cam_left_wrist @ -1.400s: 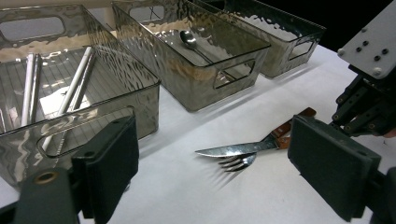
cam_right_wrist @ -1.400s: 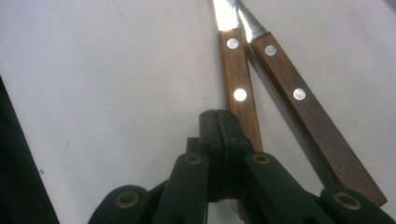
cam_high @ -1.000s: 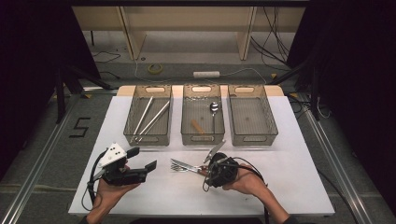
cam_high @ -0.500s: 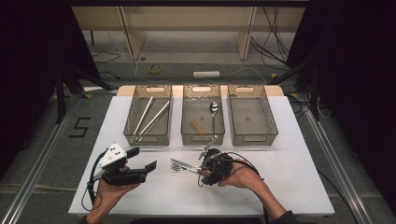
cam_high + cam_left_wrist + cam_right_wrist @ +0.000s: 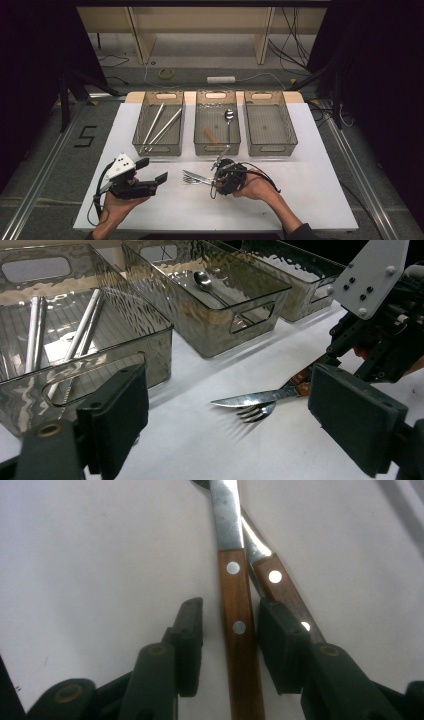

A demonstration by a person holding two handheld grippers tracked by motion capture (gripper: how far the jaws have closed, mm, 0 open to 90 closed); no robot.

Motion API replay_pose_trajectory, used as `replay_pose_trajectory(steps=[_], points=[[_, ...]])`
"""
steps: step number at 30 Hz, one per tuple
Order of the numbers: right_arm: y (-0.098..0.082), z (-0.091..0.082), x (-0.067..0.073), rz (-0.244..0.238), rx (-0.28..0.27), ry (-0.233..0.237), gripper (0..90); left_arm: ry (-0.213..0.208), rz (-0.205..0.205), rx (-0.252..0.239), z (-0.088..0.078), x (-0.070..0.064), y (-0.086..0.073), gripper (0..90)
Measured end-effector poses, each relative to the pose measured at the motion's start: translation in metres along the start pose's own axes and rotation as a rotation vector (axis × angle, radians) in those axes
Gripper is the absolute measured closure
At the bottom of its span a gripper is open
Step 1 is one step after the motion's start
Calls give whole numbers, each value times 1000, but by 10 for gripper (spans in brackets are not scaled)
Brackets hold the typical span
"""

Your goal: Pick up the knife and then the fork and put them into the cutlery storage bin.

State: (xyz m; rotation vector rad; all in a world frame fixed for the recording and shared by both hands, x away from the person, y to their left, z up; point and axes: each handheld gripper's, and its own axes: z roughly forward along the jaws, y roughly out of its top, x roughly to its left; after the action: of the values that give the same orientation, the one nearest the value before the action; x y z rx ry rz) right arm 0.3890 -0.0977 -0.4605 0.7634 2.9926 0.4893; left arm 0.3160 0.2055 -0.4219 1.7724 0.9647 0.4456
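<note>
Straddling the knife (image 5: 239, 630) handle on the white counter (image 5: 300, 200), my right gripper (image 5: 230, 630) has just been narrowing its jaws, not yet pinching. The fork (image 5: 280, 587) lies touching it on the right; I could snag both. My left gripper (image 5: 227, 415) rests spread, empty, near-left.

The white table (image 5: 310, 200) in front of the three bins (image 5: 217, 131) offers open passage left and right. At centre, a knife (image 5: 250, 398) and fork (image 5: 257, 412) lie crossed, blocking a low sweep. The right gripper (image 5: 220, 181) occupies the space over their wooden handles (image 5: 240, 630); the left gripper (image 5: 152, 172) stands well apart.
</note>
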Motion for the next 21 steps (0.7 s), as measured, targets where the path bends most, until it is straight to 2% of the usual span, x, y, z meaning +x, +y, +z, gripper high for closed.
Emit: replay_pose_trajectory(steps=[5,17,21], points=[[0,0,-1,-9,-1,-16,685,0,1,0,0,0,0,162],[1,1,2,-23,4,-40,722,2,2,2,0,0,0,162],[2,2,2,-41,8,-45,736,2,2,1,0,0,0,162]])
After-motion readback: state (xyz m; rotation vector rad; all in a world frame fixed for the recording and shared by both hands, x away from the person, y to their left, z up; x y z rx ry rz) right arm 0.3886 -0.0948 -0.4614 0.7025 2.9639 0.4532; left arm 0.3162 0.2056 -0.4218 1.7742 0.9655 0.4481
